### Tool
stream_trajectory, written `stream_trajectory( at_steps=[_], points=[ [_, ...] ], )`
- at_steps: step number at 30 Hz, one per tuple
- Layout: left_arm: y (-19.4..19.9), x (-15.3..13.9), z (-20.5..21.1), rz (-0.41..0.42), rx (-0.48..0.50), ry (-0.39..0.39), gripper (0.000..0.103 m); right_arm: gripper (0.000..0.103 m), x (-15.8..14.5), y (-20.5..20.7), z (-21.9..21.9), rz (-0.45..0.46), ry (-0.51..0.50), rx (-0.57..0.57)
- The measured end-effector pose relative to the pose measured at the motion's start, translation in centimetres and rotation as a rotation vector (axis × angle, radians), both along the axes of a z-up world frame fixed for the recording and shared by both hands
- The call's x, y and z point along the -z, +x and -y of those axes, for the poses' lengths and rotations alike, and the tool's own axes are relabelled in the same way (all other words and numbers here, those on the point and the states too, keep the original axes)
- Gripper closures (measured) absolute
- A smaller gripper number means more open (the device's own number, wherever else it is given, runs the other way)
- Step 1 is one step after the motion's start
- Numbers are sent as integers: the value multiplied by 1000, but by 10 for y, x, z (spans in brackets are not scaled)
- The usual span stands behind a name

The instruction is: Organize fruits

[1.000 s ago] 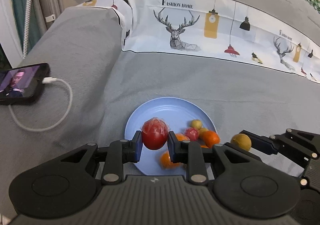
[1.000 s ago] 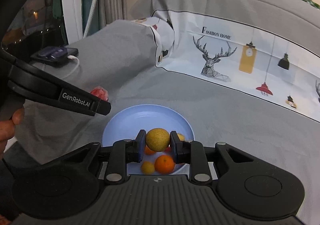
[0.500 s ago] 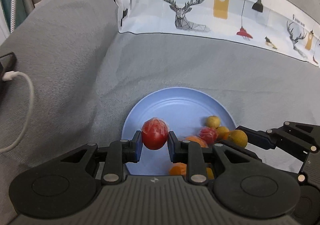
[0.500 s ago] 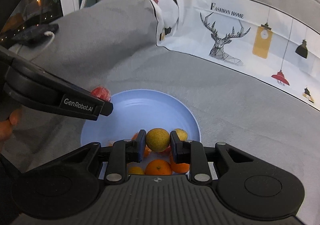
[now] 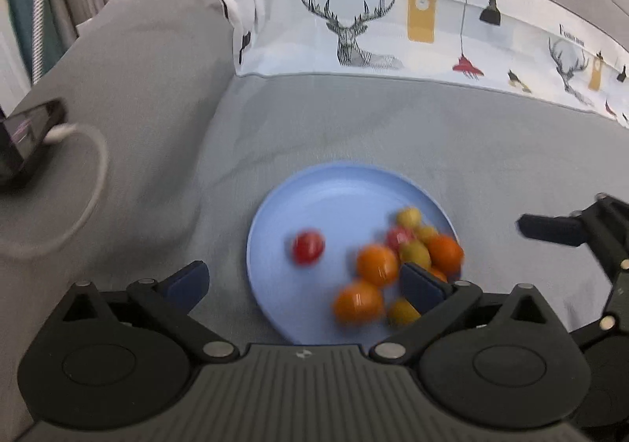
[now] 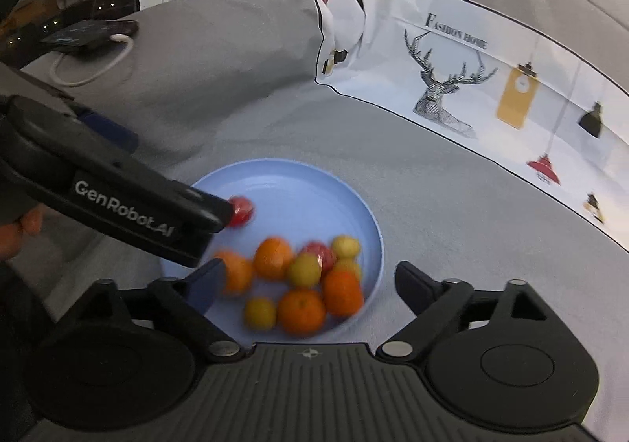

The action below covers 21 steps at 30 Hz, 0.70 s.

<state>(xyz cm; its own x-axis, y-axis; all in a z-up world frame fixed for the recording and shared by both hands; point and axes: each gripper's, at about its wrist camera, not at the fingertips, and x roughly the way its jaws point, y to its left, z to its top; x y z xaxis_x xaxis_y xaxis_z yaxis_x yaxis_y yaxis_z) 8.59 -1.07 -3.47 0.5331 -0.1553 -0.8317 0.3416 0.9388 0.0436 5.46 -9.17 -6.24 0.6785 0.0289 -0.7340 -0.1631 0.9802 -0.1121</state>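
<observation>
Grey bedding [image 5: 393,127], soft and uneven, with a deer-print cloth [image 5: 393,21] behind.

Left gripper [image 5: 304,287]: jaws just opened, spread wide, nothing between them.

Right gripper [image 6: 310,285]: jaws likewise just opened, spread, empty.

Blue plate [image 5: 338,182]: lies on the bedding below both grippers.

Red fruit [image 5: 308,246]: lies alone on the plate's bare left part, blurred.

Yellow-green fruit [image 6: 303,270]: in the heap of oranges [image 6: 300,311] and small yellow fruits.

Handling, judged: light, round, smooth, apt to roll; red one likely soft. Pinch across the widest part, gently.

Phone [image 6: 92,32]: on a cable, well apart.
</observation>
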Motion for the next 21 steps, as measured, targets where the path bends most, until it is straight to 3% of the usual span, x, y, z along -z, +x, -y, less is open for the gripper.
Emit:
stream_trajectory(
  at_steps=[5,16,21],
  points=[
    [-36,-17,-11,-37,-40,-13,0,3,-18,-42,-7,-25,46,44],
    [-86,-56,-29,44,-96,17,0,1,-51,-98,-19,92,50,204],
    [-102,-62,-30,57,-90,29,0,1,-56,-117,-24,121,47,211]
  ],
)
